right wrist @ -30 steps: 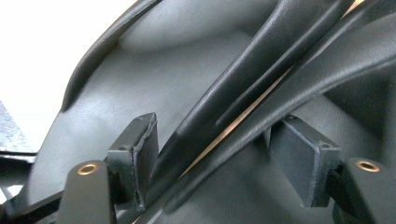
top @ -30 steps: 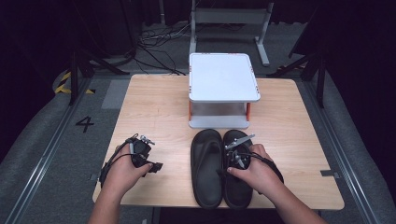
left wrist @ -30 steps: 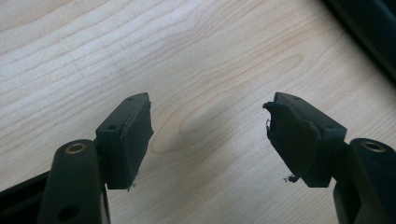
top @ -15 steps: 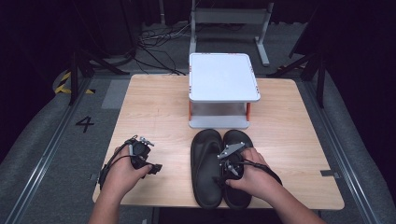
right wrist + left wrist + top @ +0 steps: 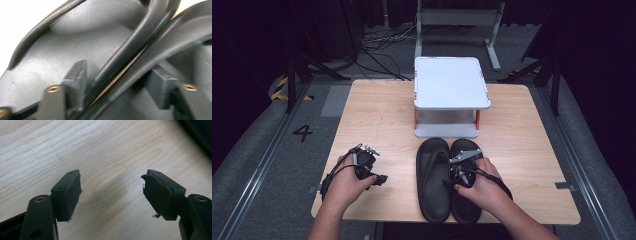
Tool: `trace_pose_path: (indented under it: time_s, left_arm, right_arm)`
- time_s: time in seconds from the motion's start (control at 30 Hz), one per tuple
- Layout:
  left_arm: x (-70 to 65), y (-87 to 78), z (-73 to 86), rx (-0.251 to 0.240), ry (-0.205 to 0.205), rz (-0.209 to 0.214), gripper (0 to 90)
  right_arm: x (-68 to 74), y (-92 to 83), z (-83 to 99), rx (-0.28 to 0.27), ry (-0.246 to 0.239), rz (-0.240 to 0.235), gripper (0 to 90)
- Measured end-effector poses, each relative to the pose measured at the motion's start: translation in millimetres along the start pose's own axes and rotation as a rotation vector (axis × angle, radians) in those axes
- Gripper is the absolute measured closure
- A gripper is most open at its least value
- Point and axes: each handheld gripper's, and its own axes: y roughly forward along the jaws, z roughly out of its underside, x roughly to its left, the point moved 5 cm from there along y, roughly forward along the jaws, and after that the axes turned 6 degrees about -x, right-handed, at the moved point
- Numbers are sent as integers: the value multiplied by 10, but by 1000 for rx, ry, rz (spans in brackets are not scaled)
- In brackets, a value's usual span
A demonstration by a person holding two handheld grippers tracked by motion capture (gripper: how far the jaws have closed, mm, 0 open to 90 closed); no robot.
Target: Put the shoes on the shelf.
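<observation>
Just 2 smooth blk sandals (image 5: pixel 447 180)

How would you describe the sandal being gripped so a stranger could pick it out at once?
Start at the white two-tier stand on the wooden table. Two black sandals lie just before it, side by side. It is the right sandal, under the right claw; the left sandal lies uncovered.

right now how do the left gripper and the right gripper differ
The left gripper stands open over bare wooden table, with nothing between its jaws. The right gripper sits over the pair of black sandals; its jaws have just been closing around both sandals' adjoining edges and now grip them. Both have black padded jaws and are held in a hand near the table's front edge.
</observation>
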Motion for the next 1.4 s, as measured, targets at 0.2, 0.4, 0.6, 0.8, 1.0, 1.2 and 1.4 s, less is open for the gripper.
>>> trace_pose_path:
  time_s: [0.2, 0.4, 0.6, 0.8, 1.0, 1.2, 1.4]
  left_arm:
    - [9, 26, -5, 6, 3, 2, 303]
    - [1, 29, -16, 3, 5, 5, 304]
    - [15, 16, -12, 3, 1, 1, 304]
    - [24, -8, -15, -6, -5, -1, 304]
    - [29, -15, -16, -7, 0, -3, 304]
    - [44, -14, -10, -5, 0, -3, 304]
    - [51, -12, -10, -14, -7, 3, 305]
  right_arm:
    - [-101, -49, 11, 32, -16, 17, 632]
    - [-157, -82, 12, 47, 6, 9, 749]
    - [-173, -145, -19, 48, 8, -16, 773]
    - [-258, -236, -147, 8, 61, -2, 773]
    - [-421, -249, -312, -28, 108, 49, 772]
    - [-599, -221, -524, -77, 189, 87, 771]
    - [-738, -161, -694, -103, 251, 118, 772]
